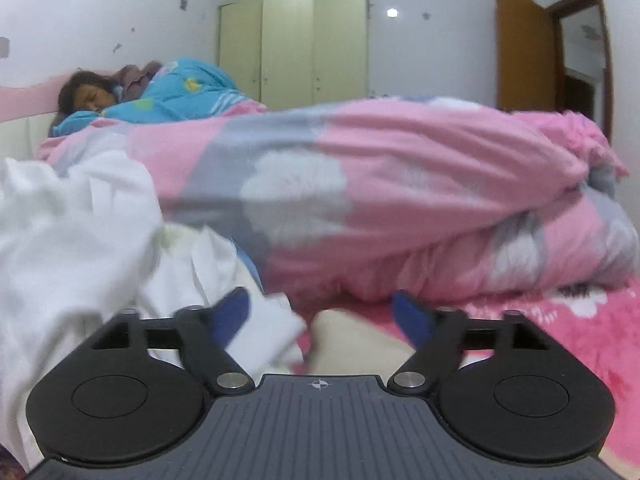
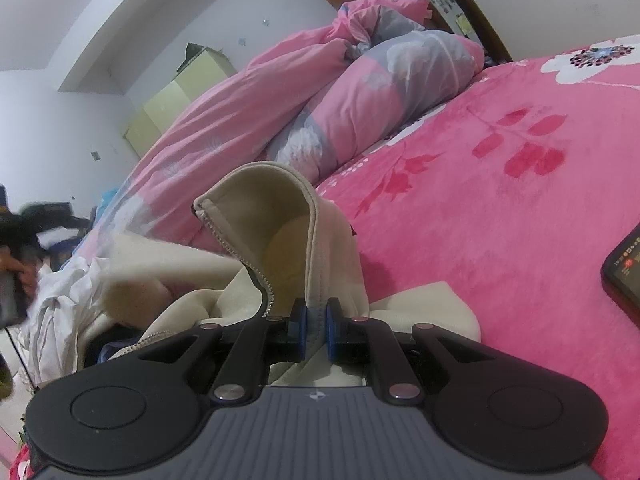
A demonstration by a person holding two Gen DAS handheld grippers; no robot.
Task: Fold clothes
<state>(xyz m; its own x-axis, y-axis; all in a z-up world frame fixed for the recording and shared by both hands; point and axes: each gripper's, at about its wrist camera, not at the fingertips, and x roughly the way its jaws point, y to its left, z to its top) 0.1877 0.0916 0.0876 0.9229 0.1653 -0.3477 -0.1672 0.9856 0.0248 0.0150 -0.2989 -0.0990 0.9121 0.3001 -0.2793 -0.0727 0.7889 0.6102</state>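
Right claw point(image 2: 316, 330) clamped on the jacket point(image 2: 280, 240), its zip edge lifted off the pink bed point(image 2: 500, 200). Left claw point(image 1: 322, 316) wide apart and empty, over white clothes point(image 1: 72, 240) beside the quilt point(image 1: 400, 184). We judge the fold mid-step: one edge held, the other free. Next, we think, the left must find a matching jacket edge. A phone point(image 2: 626, 272) lies near.

A home bedroom: a bed with a bright pink floral sheet point(image 2: 500, 208), a rolled pink and grey duvet point(image 1: 400, 184), a person point(image 1: 86, 96) lying under a blue quilt point(image 1: 184, 92), a pale green wardrobe point(image 1: 292, 48) and a wooden door point(image 1: 520, 44).
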